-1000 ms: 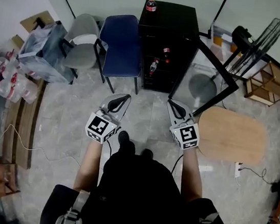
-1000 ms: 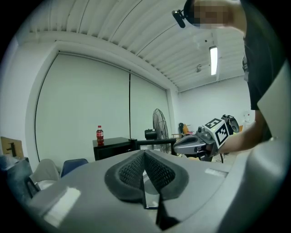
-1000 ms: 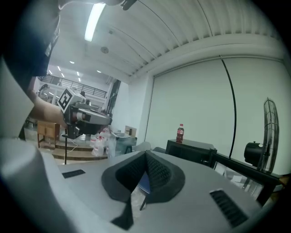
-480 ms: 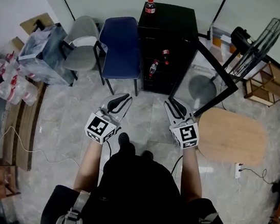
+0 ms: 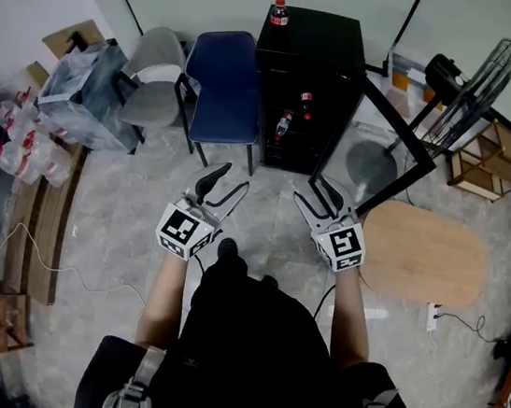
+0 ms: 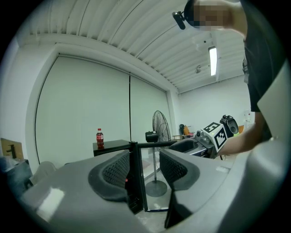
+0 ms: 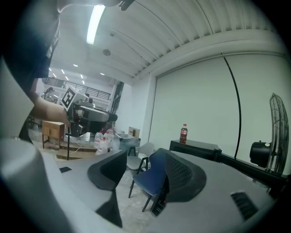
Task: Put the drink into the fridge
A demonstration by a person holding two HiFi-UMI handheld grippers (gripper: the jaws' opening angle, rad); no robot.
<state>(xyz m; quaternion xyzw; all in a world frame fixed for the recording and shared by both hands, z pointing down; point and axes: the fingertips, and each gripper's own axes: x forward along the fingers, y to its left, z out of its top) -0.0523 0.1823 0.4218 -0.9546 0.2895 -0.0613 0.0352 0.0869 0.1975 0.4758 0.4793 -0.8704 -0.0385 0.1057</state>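
Arms: the person is holding both forearms [image 5: 162,300] forward from the torso, side by side and apart, with one gripper in each hand. Both grippers are pointing roughly level toward the fridge [image 5: 316,39].
Left gripper [image 5: 231,178]: its jaws have just been opening and are now standing wide apart, gripping nothing. In the left gripper view only the far-off edge of the fridge's door is showing through the gap.
Right gripper [image 5: 314,191]: its jaws have just been opening too and are gaping wide, holding nothing. In the right gripper view the distant blue chair [image 5: 225,73] is showing behind the gap.
Drink: one cola bottle [image 5: 280,11] is standing upright at the far left corner of the fridge's top, well apart from both grippers.
Fridge: one, black, is standing by the far wall. Its glass door [image 5: 399,122] is hanging open toward the right.
Bottles inside: two are showing on the fridge's shelves, an upper bottle [image 5: 305,102] and a lower bottle [image 5: 283,124].
Chairs: two. The blue chair is standing just left of the fridge, and the grey chair [image 5: 157,64] is standing left of that.
Fan: one pedestal fan [image 5: 470,87] is standing right of the open door.
Table: one oval wooden table [image 5: 424,248] is standing on the floor [image 5: 265,204], right of the right gripper.
Bottle packs [image 5: 18,151]: these are lying at the floor's left edge, and their count is too blurred to tell.
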